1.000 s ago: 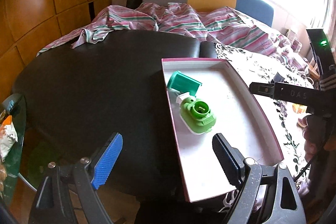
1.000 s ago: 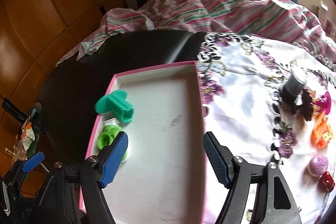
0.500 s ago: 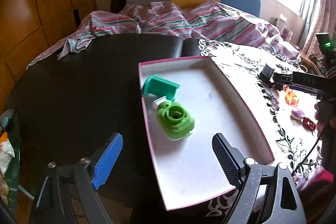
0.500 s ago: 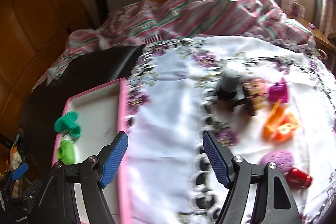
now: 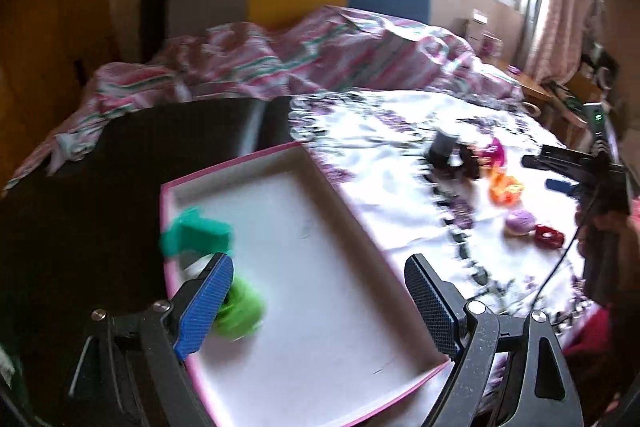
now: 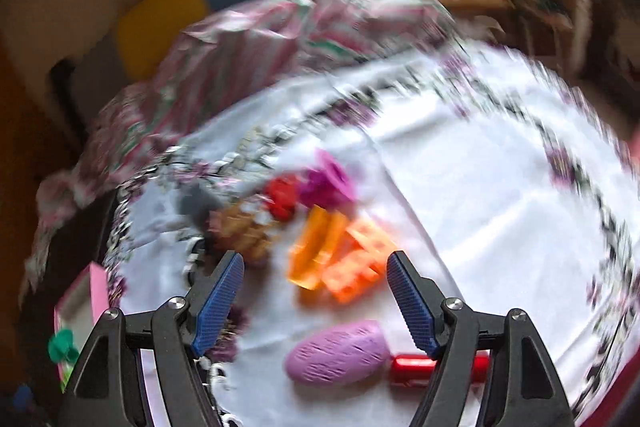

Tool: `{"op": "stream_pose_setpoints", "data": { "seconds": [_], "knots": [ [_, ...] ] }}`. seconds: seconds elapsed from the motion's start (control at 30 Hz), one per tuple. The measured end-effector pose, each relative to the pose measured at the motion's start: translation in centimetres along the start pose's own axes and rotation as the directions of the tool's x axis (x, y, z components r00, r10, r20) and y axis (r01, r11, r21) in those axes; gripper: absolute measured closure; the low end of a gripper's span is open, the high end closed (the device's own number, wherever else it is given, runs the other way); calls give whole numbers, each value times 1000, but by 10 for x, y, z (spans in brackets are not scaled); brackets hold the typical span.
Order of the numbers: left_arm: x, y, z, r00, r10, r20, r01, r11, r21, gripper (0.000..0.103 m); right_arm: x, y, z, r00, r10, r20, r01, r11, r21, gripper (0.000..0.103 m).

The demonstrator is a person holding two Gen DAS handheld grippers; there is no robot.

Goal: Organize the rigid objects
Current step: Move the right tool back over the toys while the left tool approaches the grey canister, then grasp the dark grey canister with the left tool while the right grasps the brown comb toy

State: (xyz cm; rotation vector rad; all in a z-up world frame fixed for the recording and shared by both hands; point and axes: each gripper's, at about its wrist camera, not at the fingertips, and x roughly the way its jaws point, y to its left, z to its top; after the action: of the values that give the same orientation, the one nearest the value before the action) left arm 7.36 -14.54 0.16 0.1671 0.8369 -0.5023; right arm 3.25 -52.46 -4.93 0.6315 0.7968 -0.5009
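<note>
Between the fingers of the right gripper (image 6: 315,301), which stand wide apart and hold nothing, lie the orange pieces (image 6: 340,259) on the white flowered cloth (image 6: 480,167). Just below them, near the camera, a lilac oval piece (image 6: 338,353) lies beside a small red piece (image 6: 416,367), which is partly hidden by the right finger. Behind the orange pieces there are a brown piece (image 6: 244,231), another red one (image 6: 282,201), a magenta one (image 6: 328,181) and a grey one (image 6: 196,205), all close together; the picture is blurred, so their shapes are not clear. At the far left the corner of the pink tray (image 6: 98,287) shows.

The left gripper (image 5: 320,303) is also wide open and empty, and it hangs over the pink tray (image 5: 336,195). In the tray, along its left wall, lie a teal piece (image 5: 200,233) and a light green piece (image 5: 244,307); the green one is partly behind the left finger. The tray stands on a dark table (image 5: 80,187), with its right edge at the cloth.
</note>
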Motion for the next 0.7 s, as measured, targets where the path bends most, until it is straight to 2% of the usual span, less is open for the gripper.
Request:
{"op": "stream_pose_setpoints", "data": {
  "seconds": [0.13,0.3,0.43,0.7],
  "knots": [
    [29,-31,26,997,-65,-42,66,997,36,15,-5,-8,4,1000,12,19,-13,999,36,28],
    [63,-65,61,990,-119,-69,123,991,50,15,-3,-4,4,999,34,-2,-34,999,24,28],
    [99,-95,93,982,-158,-102,163,985,48,15,2,-4,3,1000,15,-22,-15,999,32,28],
    [169,-138,137,969,-170,-178,176,984,24,13,0,-5,6,1000,24,-16,-24,999,33,28]
  ]
}}
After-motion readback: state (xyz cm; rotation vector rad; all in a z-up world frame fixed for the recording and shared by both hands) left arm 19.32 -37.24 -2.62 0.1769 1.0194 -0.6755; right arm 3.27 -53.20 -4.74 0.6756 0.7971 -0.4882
